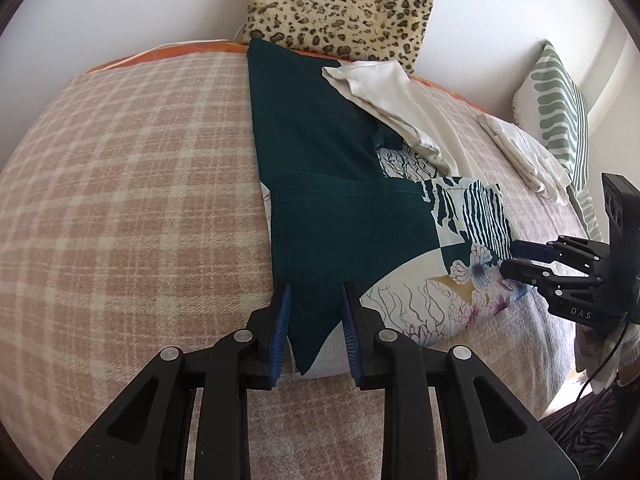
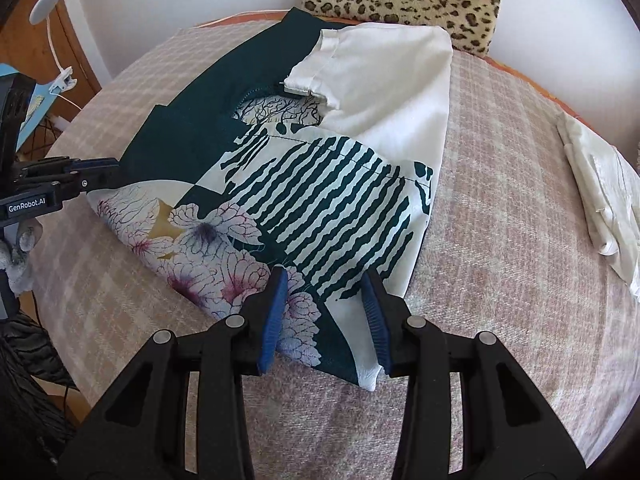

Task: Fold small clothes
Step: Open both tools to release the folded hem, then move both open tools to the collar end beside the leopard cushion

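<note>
Your biggest thing here is the bed under its pink-and-cream checked blanket (image 1: 132, 200), and everything else sits on it. No baskets, boxes or bins show in either view, so nothing is held in a container; the clothes lie loose on the blanket.

Next in size is the patterned shirt (image 2: 304, 200), spread flat across the middle of the blanket: dark teal on one side, teal stripes on white on the other, pale flowers along the near hem. A plain cream sleeve of it is folded over towards the far edge. Behind the shirt, against the wall, stands the leopard-print cushion (image 1: 340, 4). Off to the shirt's right a green-and-white striped cushion (image 1: 560, 112) leans at the wall, and just in front of that lies a small folded white cloth (image 2: 604, 208), well apart from the shirt.

Now your tongs. Your left tongs (image 1: 316, 312) stand part open over the shirt's teal near corner; the cloth lies between the blue pads, which are clear of it. Your right tongs (image 2: 326, 300) stand wider, straddling the flowered and striped corner of the hem, with the pads not pressing on the fabric either.
</note>
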The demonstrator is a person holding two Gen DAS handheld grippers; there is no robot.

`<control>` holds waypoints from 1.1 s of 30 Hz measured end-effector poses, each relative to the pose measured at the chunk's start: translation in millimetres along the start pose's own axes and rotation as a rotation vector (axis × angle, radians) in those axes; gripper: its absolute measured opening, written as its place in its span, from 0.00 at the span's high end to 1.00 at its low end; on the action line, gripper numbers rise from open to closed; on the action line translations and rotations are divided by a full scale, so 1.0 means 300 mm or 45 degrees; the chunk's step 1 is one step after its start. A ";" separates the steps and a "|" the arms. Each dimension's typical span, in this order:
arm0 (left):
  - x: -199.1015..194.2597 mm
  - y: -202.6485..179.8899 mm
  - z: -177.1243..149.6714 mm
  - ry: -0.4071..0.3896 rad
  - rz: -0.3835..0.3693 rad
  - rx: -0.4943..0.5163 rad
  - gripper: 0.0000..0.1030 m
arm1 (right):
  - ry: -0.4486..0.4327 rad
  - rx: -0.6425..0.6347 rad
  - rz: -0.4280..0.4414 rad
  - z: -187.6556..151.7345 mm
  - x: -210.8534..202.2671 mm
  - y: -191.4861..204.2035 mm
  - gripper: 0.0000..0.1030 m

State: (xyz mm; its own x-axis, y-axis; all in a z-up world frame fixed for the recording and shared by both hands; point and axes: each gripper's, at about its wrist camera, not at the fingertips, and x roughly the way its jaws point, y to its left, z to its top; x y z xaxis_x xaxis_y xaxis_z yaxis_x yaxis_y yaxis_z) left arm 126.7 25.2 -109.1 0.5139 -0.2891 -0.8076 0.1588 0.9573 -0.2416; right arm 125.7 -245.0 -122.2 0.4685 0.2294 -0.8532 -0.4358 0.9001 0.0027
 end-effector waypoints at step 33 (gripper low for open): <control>-0.069 0.227 0.414 -0.301 -0.045 -0.224 0.60 | -0.235 0.586 0.166 0.231 -0.079 -0.412 0.60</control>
State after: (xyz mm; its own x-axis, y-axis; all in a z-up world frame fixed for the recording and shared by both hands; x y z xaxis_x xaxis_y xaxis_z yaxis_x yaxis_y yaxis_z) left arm 231.6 96.0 -42.2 0.6964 -0.2950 -0.6542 0.0420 0.9268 -0.3733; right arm 221.7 -336.0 -66.2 0.5788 0.3744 -0.7244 -0.1354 0.9201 0.3674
